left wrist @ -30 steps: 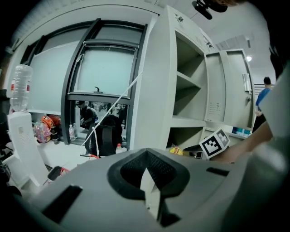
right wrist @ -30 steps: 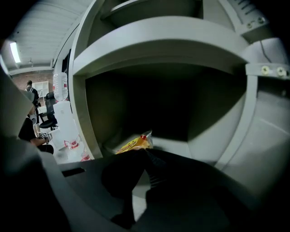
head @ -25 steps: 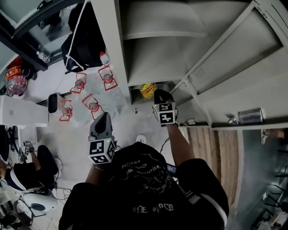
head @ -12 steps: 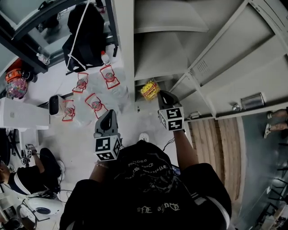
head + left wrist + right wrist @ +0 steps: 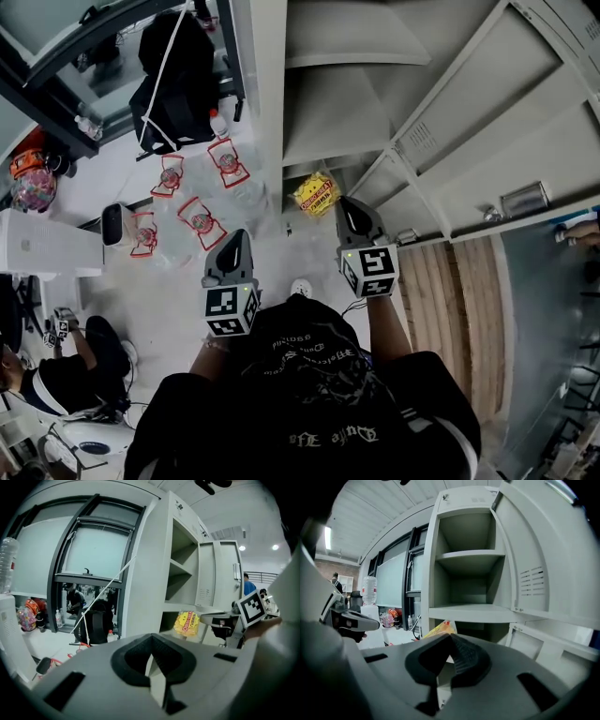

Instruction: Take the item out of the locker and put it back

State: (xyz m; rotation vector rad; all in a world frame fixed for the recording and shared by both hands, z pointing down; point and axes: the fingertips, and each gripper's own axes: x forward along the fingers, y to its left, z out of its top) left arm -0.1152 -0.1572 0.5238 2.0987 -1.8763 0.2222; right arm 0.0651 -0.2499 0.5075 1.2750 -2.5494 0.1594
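Right tongs (image 5: 341,201) have raised the yellow packet (image 5: 317,194), red print unreadable.

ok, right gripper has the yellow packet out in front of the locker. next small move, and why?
Probably ease the right gripper forward toward the open locker. Its jaws are shut on the yellow packet, which hangs just outside the compartments; the door stands open and nothing blocks the way in. The left gripper is shut, empty and off to the side.
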